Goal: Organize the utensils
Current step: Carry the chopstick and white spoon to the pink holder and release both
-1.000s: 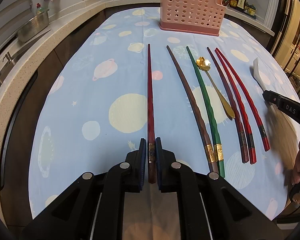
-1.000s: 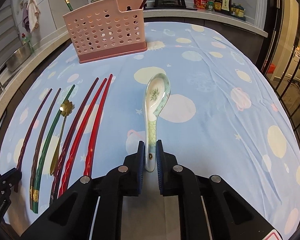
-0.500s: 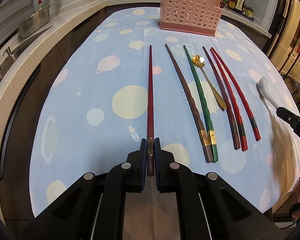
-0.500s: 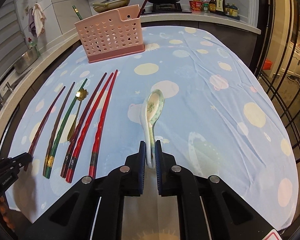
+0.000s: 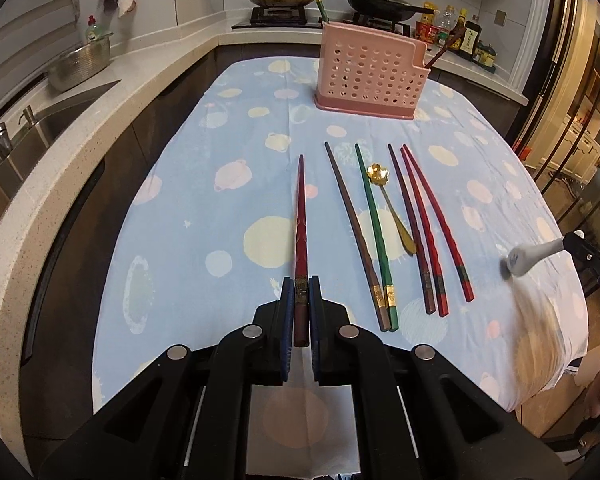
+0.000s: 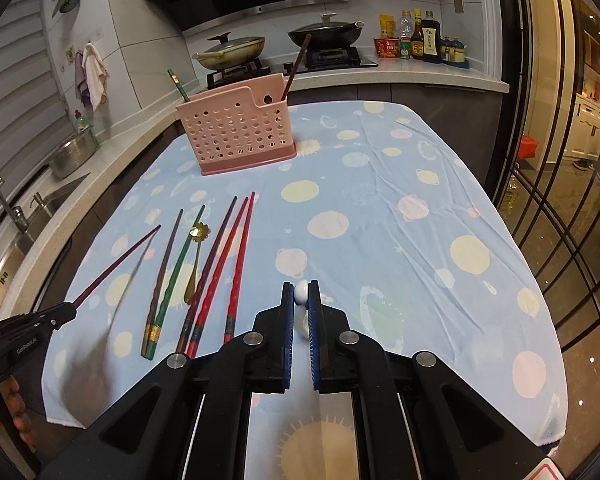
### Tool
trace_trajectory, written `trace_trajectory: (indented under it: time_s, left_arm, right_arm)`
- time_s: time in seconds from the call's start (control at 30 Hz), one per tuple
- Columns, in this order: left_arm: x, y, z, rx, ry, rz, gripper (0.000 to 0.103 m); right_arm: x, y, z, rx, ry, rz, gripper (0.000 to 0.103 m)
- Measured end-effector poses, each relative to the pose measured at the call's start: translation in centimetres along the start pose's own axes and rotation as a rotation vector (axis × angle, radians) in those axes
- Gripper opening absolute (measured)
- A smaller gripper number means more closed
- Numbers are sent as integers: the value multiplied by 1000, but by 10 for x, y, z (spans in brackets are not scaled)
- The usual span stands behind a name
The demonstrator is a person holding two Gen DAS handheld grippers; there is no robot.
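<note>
a slender faceted red chopstick (image 5: 300, 232) is clamped by the left gripper (image 5: 301, 300); a glossy white ceramic spoon (image 5: 534, 257) is gripped by the right gripper (image 6: 301, 300).

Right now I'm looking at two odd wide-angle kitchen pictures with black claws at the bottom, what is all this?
No robot here: a person holds a two-finger black tool in each hand, and each picture comes from a camera on one tool, looking along its fingers. The left tool is shut on a dark red chopstick, lifted at an angle. The right tool is shut on a white ceramic spoon, seen in full from the left camera. On the blue planet-print tablecloth lie five more chopsticks and a small gold flower-headed spoon. Behind stands a pink perforated plastic utensil holder with two chopsticks already in it.
</note>
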State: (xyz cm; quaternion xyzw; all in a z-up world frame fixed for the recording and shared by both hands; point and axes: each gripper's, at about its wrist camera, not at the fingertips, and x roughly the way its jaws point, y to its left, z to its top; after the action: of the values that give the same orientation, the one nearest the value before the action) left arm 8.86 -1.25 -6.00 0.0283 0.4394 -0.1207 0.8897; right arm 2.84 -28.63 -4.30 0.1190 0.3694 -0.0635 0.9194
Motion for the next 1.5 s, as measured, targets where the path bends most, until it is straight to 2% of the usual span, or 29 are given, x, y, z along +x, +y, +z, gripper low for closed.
trace_trajectory:
  time_s: [0.4,0.53,0.7,1.33,1.5]
  left_arm:
    - [-24,-11,62,22,-136,-23,7]
    - [-30,-14,90,28,-189,-31,7]
    - [-35,-16,132,29,-257,-38,7]
    - [-57,-41,299,25,-517,-90,7]
    - [-54,-47,328,36,-568,-85,7]
  right_arm:
    - [-6,17,42,-2,-64,82,6]
    - [-2,21,68,2,-92,116,6]
    - [5,29,101,-26,-133,115,6]
    - [62,51,246,17,-261,224,6]
    - [82,54,277,26,-289,217,6]
